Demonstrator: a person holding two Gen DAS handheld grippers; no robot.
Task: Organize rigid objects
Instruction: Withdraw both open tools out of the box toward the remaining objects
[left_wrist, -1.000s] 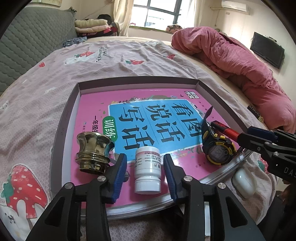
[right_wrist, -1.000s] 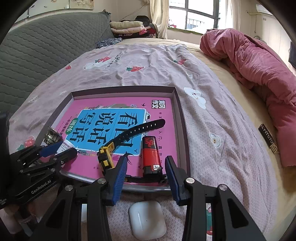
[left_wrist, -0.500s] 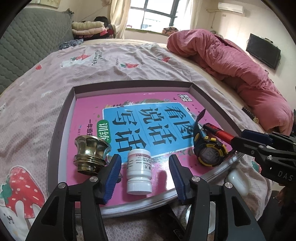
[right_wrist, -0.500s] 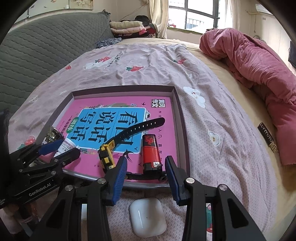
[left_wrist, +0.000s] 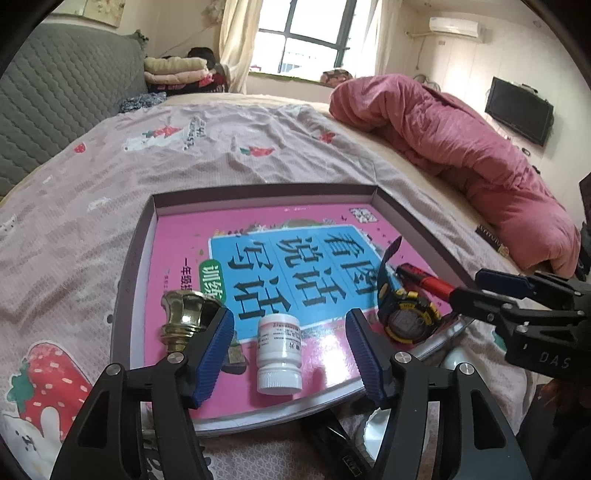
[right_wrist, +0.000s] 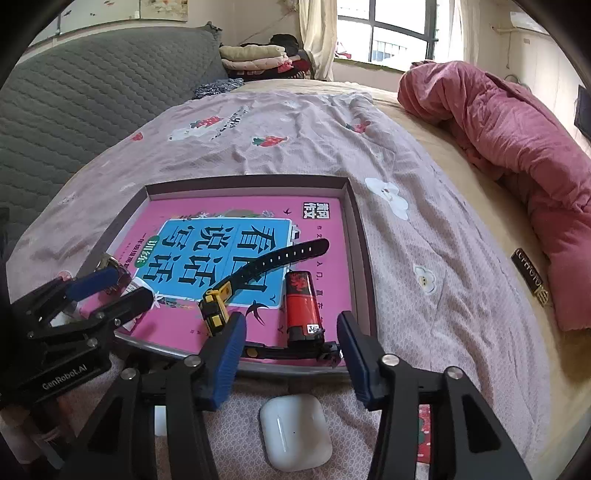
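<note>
A shallow grey tray on the bed holds a pink book. On the book are a brass knob, a white pill bottle with its cap nearest me, a yellow-and-black watch and a red lighter. My left gripper straddles the bottle; its jaws are opening and the pads stand clear of it. My right gripper is at the tray's near edge with the lighter between its opening jaws, untouched. Each gripper shows in the other's view: the right gripper and the left gripper.
A white earbud case lies on the strawberry-print sheet just in front of the tray. A rolled pink quilt fills the right side of the bed. A grey padded headboard and folded clothes are at the far left.
Both pairs of jaws have spread wider, the left steadily, the right only in the last half second. The bottle and the lighter stay where they were on the book.
</note>
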